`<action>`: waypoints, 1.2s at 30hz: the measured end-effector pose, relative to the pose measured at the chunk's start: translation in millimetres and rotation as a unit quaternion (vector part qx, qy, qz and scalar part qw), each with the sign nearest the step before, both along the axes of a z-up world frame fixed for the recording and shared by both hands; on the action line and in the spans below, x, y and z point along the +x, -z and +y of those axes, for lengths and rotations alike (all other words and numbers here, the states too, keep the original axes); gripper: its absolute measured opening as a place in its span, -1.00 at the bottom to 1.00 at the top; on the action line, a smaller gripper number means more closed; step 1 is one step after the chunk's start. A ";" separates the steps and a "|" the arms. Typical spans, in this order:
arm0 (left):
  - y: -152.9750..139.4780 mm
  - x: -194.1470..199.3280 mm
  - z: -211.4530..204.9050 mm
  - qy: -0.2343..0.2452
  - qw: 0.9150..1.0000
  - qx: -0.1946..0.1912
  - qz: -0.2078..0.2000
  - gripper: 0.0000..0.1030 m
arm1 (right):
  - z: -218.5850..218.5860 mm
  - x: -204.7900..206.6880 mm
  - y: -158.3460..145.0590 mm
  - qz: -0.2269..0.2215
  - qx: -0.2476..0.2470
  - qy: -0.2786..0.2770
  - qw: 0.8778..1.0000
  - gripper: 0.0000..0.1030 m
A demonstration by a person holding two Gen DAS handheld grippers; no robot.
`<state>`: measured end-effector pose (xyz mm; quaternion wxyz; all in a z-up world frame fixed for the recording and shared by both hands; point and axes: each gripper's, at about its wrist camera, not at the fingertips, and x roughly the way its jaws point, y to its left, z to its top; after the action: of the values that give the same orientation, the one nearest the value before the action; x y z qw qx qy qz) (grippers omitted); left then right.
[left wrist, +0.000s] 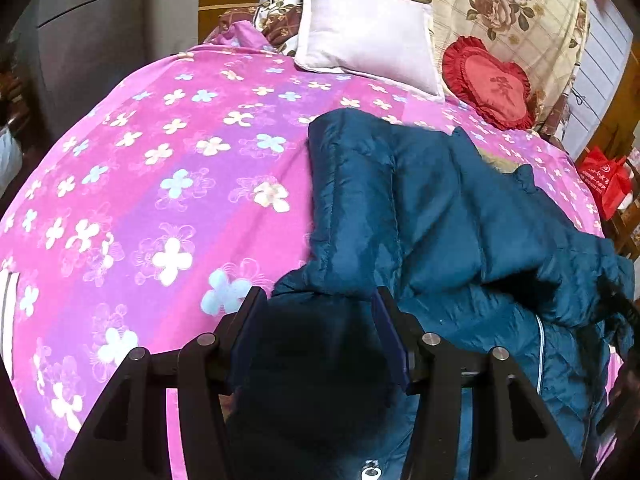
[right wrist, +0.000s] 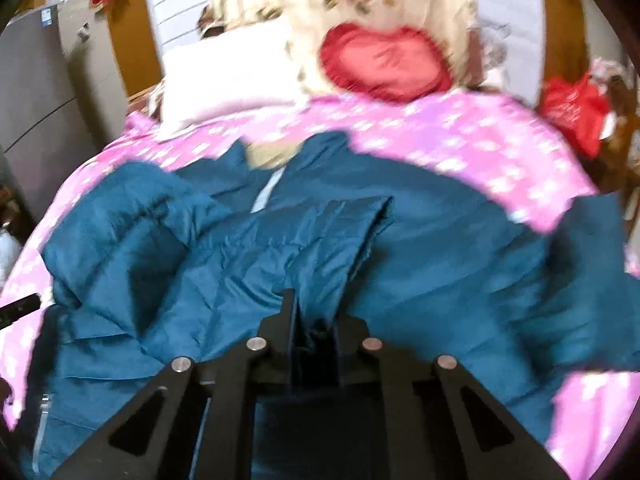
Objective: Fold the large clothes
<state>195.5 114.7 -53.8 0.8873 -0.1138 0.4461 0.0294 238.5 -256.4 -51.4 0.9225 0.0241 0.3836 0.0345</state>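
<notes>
One teal padded jacket (left wrist: 440,216) lies rumpled on the pink flowered bed (left wrist: 160,160), its long axis seemingly toward the one white pillow (left wrist: 368,48). The left gripper (left wrist: 320,344) pinches a dark bunched fold; the right gripper (right wrist: 316,320) is pressed together on fabric.

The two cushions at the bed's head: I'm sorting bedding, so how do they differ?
The white pillow is rectangular and plain; the red cushion is heart-shaped, frilled at the edge and carries a stitched motif. The white pillow looks larger. Both rest on the pink flowered bedspread.
</notes>
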 end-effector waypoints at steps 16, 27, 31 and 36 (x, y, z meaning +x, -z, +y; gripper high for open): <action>-14.6 37.0 -47.3 0.016 0.999 0.013 -0.032 -0.32 | -99.6 5.6 -4.2 -0.006 -0.067 0.145 0.987 -0.03; 20.9 68.5 -79.0 0.019 0.996 0.084 -0.017 -0.32 | -46.0 55.2 18.7 0.044 0.002 0.013 0.999 -0.03; 27.1 69.2 -80.3 0.021 0.996 0.085 -0.022 -0.30 | -41.3 69.4 44.6 0.054 -0.023 0.027 0.998 0.02; 29.9 71.1 -78.4 0.021 0.997 0.078 -0.021 -0.28 | -36.6 71.5 47.6 0.056 -0.039 0.040 0.997 0.04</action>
<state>266.6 36.3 -83.7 0.9029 -0.0358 0.4261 0.0432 310.1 -293.0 -99.0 0.9006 0.0048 0.4341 -0.0187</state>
